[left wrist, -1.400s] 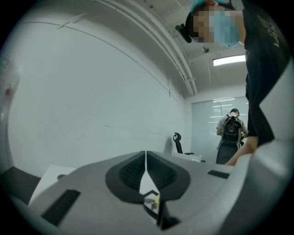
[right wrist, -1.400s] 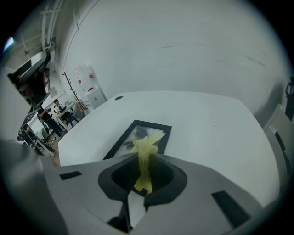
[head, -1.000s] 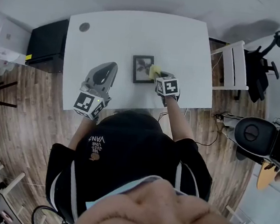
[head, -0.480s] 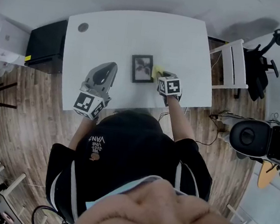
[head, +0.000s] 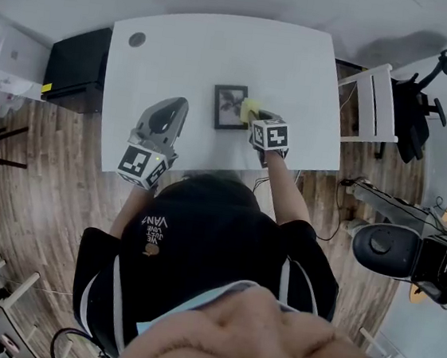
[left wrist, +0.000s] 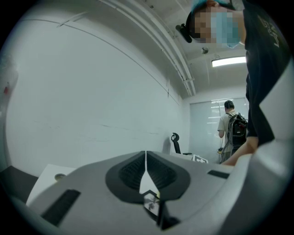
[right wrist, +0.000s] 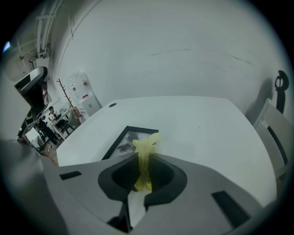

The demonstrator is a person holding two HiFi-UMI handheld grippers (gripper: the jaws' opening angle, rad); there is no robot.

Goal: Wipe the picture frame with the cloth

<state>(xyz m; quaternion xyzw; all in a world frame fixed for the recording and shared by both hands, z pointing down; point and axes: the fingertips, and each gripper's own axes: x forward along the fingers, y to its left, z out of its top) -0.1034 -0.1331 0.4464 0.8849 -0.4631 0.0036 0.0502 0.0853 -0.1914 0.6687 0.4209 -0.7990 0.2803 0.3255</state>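
Note:
A small black picture frame (head: 228, 106) lies flat on the white table (head: 222, 54), near its front edge. My right gripper (head: 256, 117) is shut on a bunched yellow cloth (head: 249, 109), which rests at the frame's right edge. In the right gripper view the cloth (right wrist: 144, 158) sticks up between the jaws of the right gripper (right wrist: 144, 160), with the picture frame (right wrist: 123, 140) just ahead and to the left. My left gripper (head: 172, 114) hovers left of the frame, apart from it. Its jaws meet along a thin seam on the left gripper (left wrist: 145, 170), holding nothing.
A grey cable port (head: 137, 40) sits at the table's far left corner. A black cabinet (head: 75, 69) stands left of the table, with a white chair (head: 372, 103) and a black office chair (head: 421, 100) to the right. A person with a backpack (left wrist: 232, 131) stands far off.
The right gripper with the cloth slid slightly right off the frame's edge, then back onto it. The left gripper has stayed put. A black round object on the floor at right moved nearer.

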